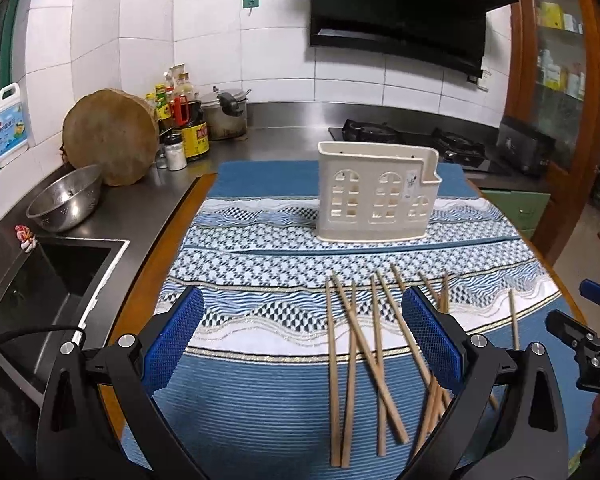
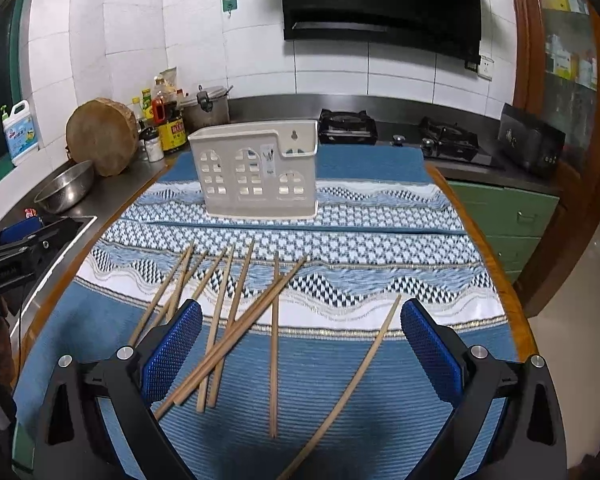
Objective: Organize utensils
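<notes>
Chopsticks (image 2: 236, 320): wooden, loose crossed pile on the cloth (image 2: 380, 248) covering the table. Likely light, stiff, thin, prone to roll; best pinched mid-shaft, one or two together. Holder (image 2: 256, 172): white plastic, upright beyond the pile, apparently empty.
Left tongs (image 1: 300, 348): spread wide, empty, pile between and right of them.
Right tongs (image 2: 300, 356): spread wide, empty, hovering over the pile.

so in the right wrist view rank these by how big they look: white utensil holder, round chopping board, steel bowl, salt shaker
1. white utensil holder, nearest the camera, so nearness may flatter it
2. round chopping board
3. steel bowl, close to the board, so that order is less sure
4. salt shaker, clearly smallest
</notes>
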Demonstrator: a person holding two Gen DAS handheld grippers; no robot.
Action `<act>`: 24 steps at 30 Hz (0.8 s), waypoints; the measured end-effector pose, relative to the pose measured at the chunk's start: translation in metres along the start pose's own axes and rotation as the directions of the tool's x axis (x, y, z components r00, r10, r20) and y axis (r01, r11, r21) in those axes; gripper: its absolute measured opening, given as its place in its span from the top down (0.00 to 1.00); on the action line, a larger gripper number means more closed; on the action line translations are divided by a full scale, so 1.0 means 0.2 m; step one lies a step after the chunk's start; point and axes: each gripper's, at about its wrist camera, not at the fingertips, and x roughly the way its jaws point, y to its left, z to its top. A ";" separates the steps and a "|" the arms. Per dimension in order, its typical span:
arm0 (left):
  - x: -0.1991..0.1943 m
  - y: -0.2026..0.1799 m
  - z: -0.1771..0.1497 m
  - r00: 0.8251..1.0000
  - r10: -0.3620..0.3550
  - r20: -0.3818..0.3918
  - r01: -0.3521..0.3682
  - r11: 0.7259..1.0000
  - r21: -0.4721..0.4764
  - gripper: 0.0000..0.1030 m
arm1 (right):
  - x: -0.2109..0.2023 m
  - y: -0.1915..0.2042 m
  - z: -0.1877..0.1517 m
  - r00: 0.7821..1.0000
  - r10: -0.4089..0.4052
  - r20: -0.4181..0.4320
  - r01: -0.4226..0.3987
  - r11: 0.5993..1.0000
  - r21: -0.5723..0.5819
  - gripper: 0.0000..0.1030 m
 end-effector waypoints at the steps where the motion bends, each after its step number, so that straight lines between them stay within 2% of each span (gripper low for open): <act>1: 0.01 0.00 -0.01 1.000 0.011 -0.002 -0.011 1.000 0.005 0.05 | 0.01 0.00 -0.02 1.000 0.001 -0.010 0.000 1.000 0.002 0.07; 4: 0.03 0.01 -0.05 0.999 0.011 -0.030 -0.010 1.000 0.021 0.05 | 0.03 -0.01 -0.06 0.999 0.003 -0.037 -0.003 1.000 0.007 0.07; 10: 0.11 0.01 -0.20 0.991 0.000 -0.133 0.007 0.999 0.053 0.06 | 0.07 -0.01 -0.15 0.995 0.005 -0.095 -0.004 1.000 0.009 0.09; 11: 0.12 0.01 -0.23 0.989 -0.003 -0.146 0.010 0.999 0.053 0.06 | 0.07 -0.01 -0.16 0.994 0.007 -0.105 -0.006 1.000 0.008 0.10; 13: 0.15 0.01 -0.29 0.983 -0.009 -0.181 0.019 0.998 0.055 0.07 | 0.09 -0.01 -0.19 0.992 0.014 -0.126 -0.014 1.000 0.008 0.20; 16: 0.18 0.01 -0.36 0.975 -0.023 -0.222 0.035 0.998 0.051 0.14 | 0.12 -0.02 -0.24 0.986 0.024 -0.165 -0.021 1.000 0.018 0.22; 19: 0.22 0.02 -0.41 0.961 -0.053 -0.270 0.061 0.998 0.023 0.21 | 0.14 -0.01 -0.27 0.980 0.031 -0.198 -0.028 0.999 0.017 0.29; 22: 0.25 0.01 -0.45 0.956 -0.058 -0.288 0.067 0.998 0.021 0.23 | 0.16 -0.01 -0.30 0.974 0.036 -0.222 -0.032 0.999 0.021 0.33; 24: 0.27 0.00 -0.46 0.951 -0.067 -0.303 0.075 0.997 0.015 0.28 | 0.17 -0.01 -0.31 0.972 0.036 -0.234 -0.031 0.999 0.023 0.35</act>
